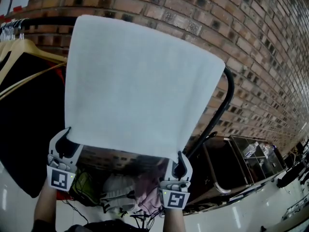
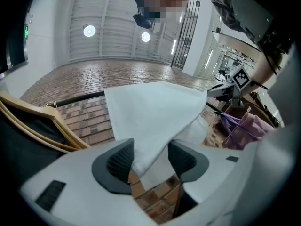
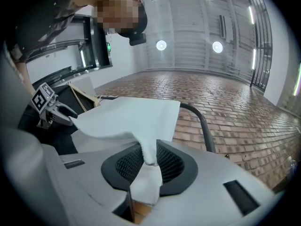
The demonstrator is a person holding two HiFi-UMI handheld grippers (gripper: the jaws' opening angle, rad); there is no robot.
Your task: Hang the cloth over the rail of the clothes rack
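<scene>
A white cloth [image 1: 140, 86] hangs draped over the black rail [image 1: 228, 88] of the clothes rack, its front half falling toward me. My left gripper [image 1: 68, 140] is at the cloth's lower left corner. In the left gripper view its jaws [image 2: 150, 157] stand wide open, and the corner [image 2: 146, 149] lies loose between the pads, resting against the left one. My right gripper [image 1: 180, 161] is at the lower right corner. In the right gripper view the right gripper [image 3: 149, 161] has its pads close together, with the bunched corner [image 3: 148, 147] pinched between them. The rail [image 3: 203, 122] curves down behind the cloth.
Wooden hangers [image 1: 26, 52] with a black garment [image 1: 21, 139] hang on the rail to the left. A brick wall [image 1: 260, 42] stands behind. A dark metal cart [image 1: 231, 166] sits lower right. Bundled clothes [image 1: 120, 190] lie below the cloth.
</scene>
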